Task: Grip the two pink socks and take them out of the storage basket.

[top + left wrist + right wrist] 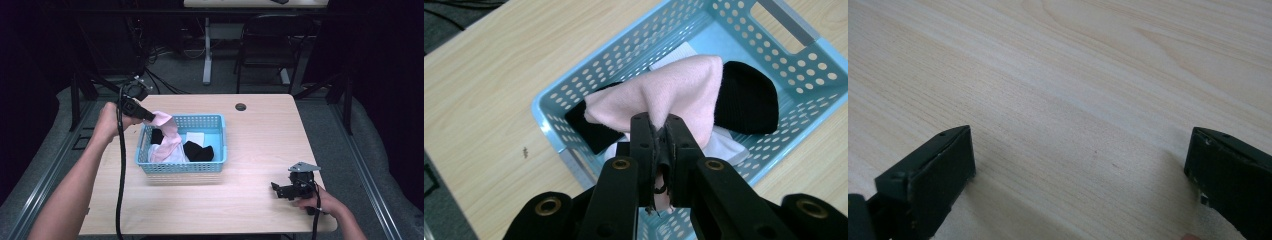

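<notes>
A light blue perforated basket (pixel 182 166) stands on the wooden table, left of centre. Above its left end my left gripper (pixel 151 118) is shut on a pink sock (pixel 169 134), which hangs down into the basket. In the left gripper view the pink sock (pixel 674 95) bulges out from between the closed jaws of my left gripper (pixel 658 125). Black socks (pixel 198 150) and a white piece of cloth (pixel 195 138) lie in the basket under it. My right gripper (pixel 275 187) rests low over the table at the front right, open, with bare wood between its fingertips (pixel 943 160).
A round cable hole (pixel 241 106) sits near the table's far edge. Bare tabletop (pixel 265 145) stretches right of the basket. A black chair (pixel 270 45) and a table leg stand on the floor beyond the table.
</notes>
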A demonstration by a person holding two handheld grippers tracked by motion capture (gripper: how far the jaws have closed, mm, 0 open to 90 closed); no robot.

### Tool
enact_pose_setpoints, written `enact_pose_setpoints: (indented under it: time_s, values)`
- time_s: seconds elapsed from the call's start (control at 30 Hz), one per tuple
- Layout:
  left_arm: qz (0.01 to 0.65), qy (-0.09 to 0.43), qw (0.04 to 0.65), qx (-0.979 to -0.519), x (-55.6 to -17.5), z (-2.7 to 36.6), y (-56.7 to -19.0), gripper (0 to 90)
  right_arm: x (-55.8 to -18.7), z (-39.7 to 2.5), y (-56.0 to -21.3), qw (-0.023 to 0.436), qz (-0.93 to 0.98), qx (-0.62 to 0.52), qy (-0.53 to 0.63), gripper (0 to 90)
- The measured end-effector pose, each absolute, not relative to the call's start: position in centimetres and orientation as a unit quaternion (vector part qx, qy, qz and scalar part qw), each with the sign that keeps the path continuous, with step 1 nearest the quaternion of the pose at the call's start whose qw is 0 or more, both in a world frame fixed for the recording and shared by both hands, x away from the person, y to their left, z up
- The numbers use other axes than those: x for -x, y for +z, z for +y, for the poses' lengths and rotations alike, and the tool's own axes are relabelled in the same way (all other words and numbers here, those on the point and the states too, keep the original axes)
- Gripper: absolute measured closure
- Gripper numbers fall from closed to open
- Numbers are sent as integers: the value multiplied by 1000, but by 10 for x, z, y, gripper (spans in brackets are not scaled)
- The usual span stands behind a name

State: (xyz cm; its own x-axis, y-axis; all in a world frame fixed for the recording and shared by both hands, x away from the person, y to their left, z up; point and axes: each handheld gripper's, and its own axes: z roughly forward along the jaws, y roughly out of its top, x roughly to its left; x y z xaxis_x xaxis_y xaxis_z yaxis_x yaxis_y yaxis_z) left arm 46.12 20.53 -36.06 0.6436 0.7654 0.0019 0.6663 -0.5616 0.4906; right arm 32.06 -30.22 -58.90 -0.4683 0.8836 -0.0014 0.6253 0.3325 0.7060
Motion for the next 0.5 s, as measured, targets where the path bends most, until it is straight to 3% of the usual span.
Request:
enact_pose_setpoints:
  time_s: [0.5]
  values:
    - [424, 129, 221, -869, -455, 232, -322, 838, -321, -302, -589, 197, 792, -476, 327, 0]
